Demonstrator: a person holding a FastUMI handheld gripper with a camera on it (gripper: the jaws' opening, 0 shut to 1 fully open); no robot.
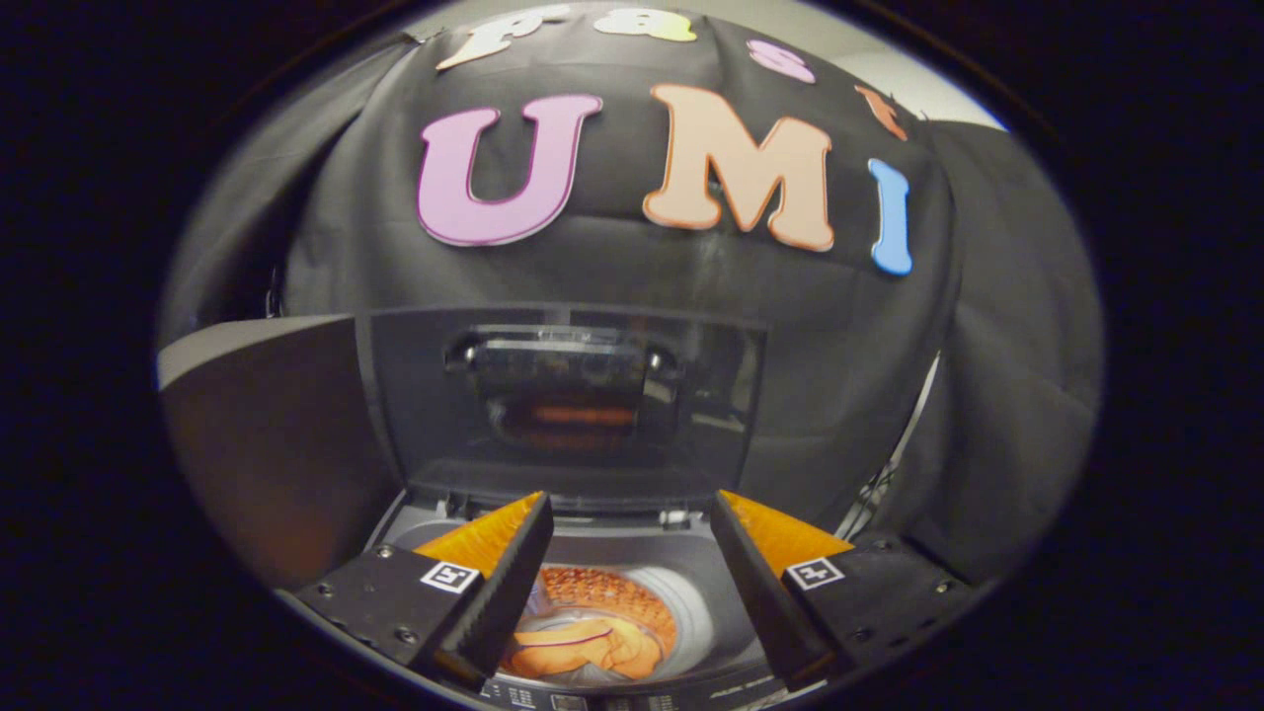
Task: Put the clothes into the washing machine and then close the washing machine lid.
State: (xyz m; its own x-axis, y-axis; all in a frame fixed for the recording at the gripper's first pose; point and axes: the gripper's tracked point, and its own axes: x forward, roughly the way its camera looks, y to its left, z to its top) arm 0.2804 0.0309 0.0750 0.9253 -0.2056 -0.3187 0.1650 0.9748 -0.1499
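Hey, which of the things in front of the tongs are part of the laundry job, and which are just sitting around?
Part of the job:
- orange clothes, already down in the drum
- washing machine lid, standing open beyond the tongs
- tongs, open and empty over the drum

Just there:
- black cloth wall behind the machine
- cable hanging beside the lid

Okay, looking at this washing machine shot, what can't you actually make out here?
- Clothes in the drum: partly hidden behind the open gripper fingers, so how many pieces lie there is unclear.
- Control panel: cut off at the bottom, markings too small.
- Raised lid: its dark glass shows blurry reflections, hiding what is behind it.
- Washing machine body: out of frame below.
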